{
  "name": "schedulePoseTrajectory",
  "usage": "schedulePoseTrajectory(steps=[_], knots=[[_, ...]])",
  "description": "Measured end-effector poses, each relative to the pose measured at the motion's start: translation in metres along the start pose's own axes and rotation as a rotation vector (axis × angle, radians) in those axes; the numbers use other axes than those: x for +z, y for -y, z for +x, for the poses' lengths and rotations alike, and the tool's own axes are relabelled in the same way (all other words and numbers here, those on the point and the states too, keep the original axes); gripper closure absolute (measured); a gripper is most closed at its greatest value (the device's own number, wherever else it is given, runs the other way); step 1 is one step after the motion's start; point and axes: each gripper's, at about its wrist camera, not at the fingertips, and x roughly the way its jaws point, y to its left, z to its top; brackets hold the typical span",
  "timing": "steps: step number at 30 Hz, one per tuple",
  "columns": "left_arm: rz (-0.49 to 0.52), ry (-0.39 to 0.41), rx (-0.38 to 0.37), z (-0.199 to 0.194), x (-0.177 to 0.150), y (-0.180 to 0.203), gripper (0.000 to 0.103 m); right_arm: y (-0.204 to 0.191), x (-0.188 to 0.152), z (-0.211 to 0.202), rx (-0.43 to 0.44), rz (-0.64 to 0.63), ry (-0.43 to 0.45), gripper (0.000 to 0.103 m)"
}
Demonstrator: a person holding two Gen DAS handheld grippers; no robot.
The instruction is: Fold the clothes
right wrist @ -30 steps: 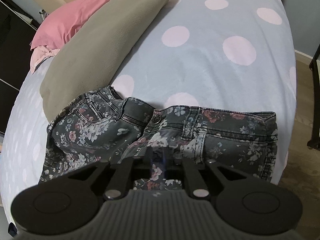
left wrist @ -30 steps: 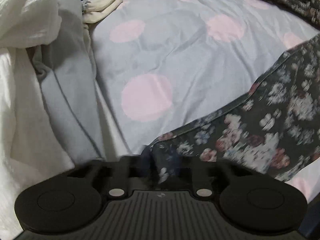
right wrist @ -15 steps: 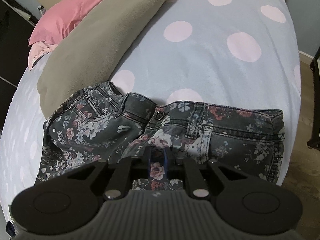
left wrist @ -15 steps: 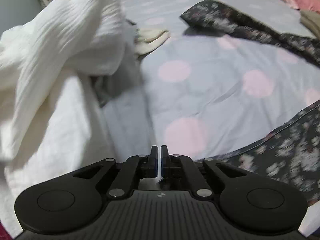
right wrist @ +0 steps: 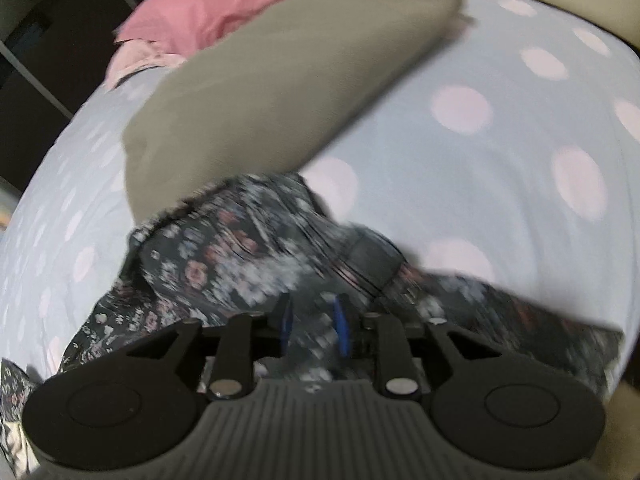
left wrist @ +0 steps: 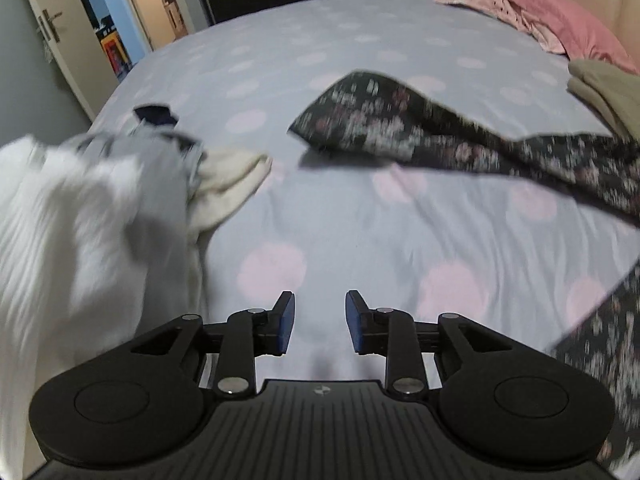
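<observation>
The floral jeans [left wrist: 460, 140] sprawl unfolded across the bed [left wrist: 360, 220], one leg flung out. The right gripper [right wrist: 312, 322], fingers part-spread with denim between, seems mid-fold or letting go. The left gripper [left wrist: 320, 322] hovers spread and empty; the next move probably calls for pinching that far leg.

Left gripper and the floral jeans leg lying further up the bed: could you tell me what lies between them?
Only bare polka-dot bedsheet separates the open left gripper from the floral jeans, per the left wrist view.

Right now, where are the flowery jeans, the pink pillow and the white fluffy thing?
dark floral jeans [right wrist: 240, 248] right wrist view, bunched waist part
pink pillow [left wrist: 576, 20] left wrist view, top surface
white ribbed garment [left wrist: 60, 240] left wrist view, middle
</observation>
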Motion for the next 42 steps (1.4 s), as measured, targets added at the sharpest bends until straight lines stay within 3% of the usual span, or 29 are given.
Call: schedulePoseTrajectory(steps=[3, 6, 11, 13, 19, 22, 26, 27, 31, 37, 42], knots=[[-0.014, 0.007, -0.019, 0.015, 0.029, 0.005, 0.072, -0.008, 0.008, 0.012, 0.021, -0.009, -0.003, 0.072], [-0.059, 0.011, -0.046, 0.03, 0.063, 0.012, 0.06, -0.017, 0.014, 0.025, 0.052, 0.006, -0.028, 0.072], [-0.139, 0.005, -0.116, 0.057, 0.118, 0.028, 0.058, -0.036, 0.022, 0.043, 0.027, -0.018, -0.04, 0.07], [-0.169, 0.001, -0.136, 0.071, 0.141, 0.038, 0.051, -0.041, 0.024, 0.046, 0.019, -0.025, -0.032, 0.07], [-0.276, -0.058, -0.182, 0.136, 0.193, 0.075, 0.048, -0.05, 0.029, 0.054, 0.029, -0.04, -0.026, 0.067], [-0.307, -0.093, -0.147, 0.166, 0.203, 0.088, 0.048, -0.057, 0.031, 0.055, 0.011, -0.083, -0.007, 0.066], [-0.306, -0.082, -0.152, 0.166, 0.194, 0.083, 0.052, -0.062, 0.034, 0.056, 0.001, -0.136, 0.032, 0.065], [-0.306, -0.079, -0.153, 0.165, 0.192, 0.081, 0.057, -0.062, 0.034, 0.057, -0.005, -0.141, 0.039, 0.065], [-0.304, -0.068, -0.159, 0.164, 0.183, 0.076, 0.097, -0.054, 0.04, 0.064, -0.012, -0.127, 0.067, 0.065], [-0.306, -0.031, -0.176, 0.152, 0.166, 0.066, 0.102, -0.034, 0.046, 0.08, -0.04, -0.038, 0.062, 0.059], [-0.368, 0.018, -0.211, 0.093, 0.104, 0.042, 0.103, -0.031, 0.047, 0.084, -0.004, 0.034, 0.019, 0.059]])
